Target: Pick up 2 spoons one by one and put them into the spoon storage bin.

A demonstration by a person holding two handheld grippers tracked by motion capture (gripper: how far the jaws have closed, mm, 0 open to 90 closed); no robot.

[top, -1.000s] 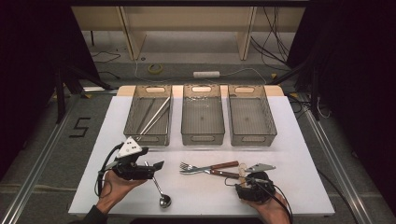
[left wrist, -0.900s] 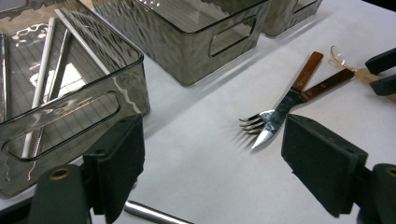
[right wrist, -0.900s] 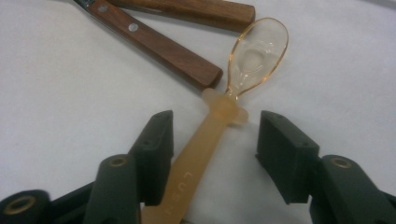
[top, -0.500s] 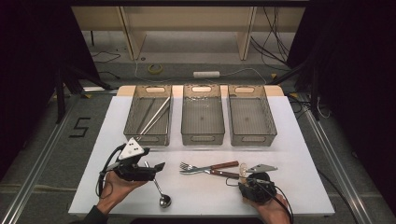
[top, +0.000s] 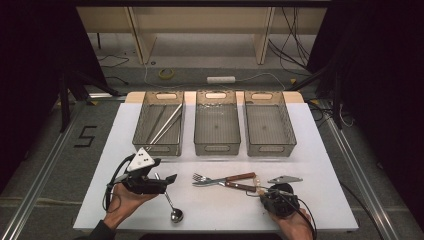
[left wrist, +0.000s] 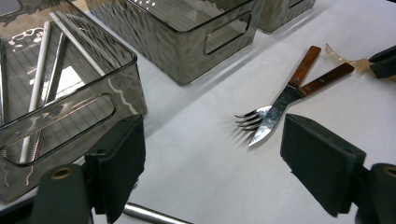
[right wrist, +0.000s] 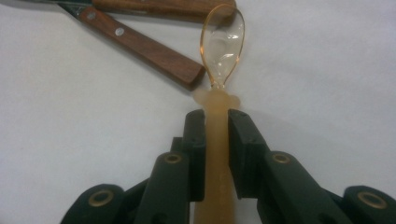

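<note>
Plastic spoon gripped — sorting barely begun

Your right gripper (right wrist: 216, 122), jaws just closing, clamps the amber plastic spoon (right wrist: 221, 46) on the near right table; left gripper (left wrist: 212, 158) gapes empty. Only straws (top: 165, 124) are binned — fork (top: 201, 177), knife (top: 220, 182), metal spoon (top: 172, 207) remain.

Three bins (top: 216, 125), fork (top: 202, 177), knife (top: 225, 181)

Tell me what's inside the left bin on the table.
The left bin holds several long, thin metal rods, possibly straws or chopsticks, lying lengthwise, one slanted across the others. Its tinted front wall blurs their near ends, so an exact count isn't certain.
</note>
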